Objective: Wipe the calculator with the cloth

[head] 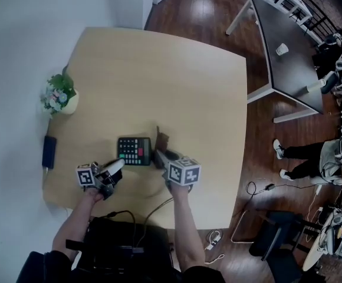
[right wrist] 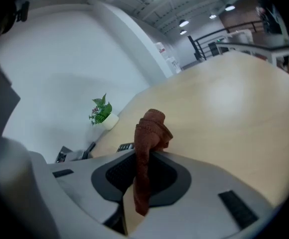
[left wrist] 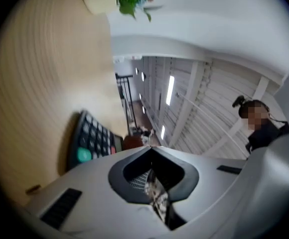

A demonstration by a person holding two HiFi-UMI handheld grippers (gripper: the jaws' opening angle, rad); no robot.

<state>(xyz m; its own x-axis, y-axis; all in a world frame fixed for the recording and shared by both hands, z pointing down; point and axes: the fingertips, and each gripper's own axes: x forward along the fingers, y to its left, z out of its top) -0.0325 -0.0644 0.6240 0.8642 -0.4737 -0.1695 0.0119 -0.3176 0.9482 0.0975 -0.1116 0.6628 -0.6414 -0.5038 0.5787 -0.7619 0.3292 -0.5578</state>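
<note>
1. Potted plant (head: 59, 96) stands at the left edge of the table (head: 177, 87), 10 o'clock from the calculator. A black slab (head: 49, 151) lies on the same edge, 6 o'clock from the plant.
2. Left gripper (head: 115, 166): jaws fully together, nothing gripped. It sits at 8 o'clock of the calculator, just beside it, tips pointing toward 2 o'clock.
3. Calculator (head: 134, 151): flat on the table, keys up, near the front edge, between the two grippers.
4. Cloth (head: 161, 139): brown and bunched, sticking up past the jaw tips. It is at 2 o'clock of the calculator, just beside its right edge; contact unclear.
5. Right gripper (head: 159, 155): jaws clamped on the cloth. It sits at 4 o'clock of the calculator, pointing toward 11 o'clock.
</note>
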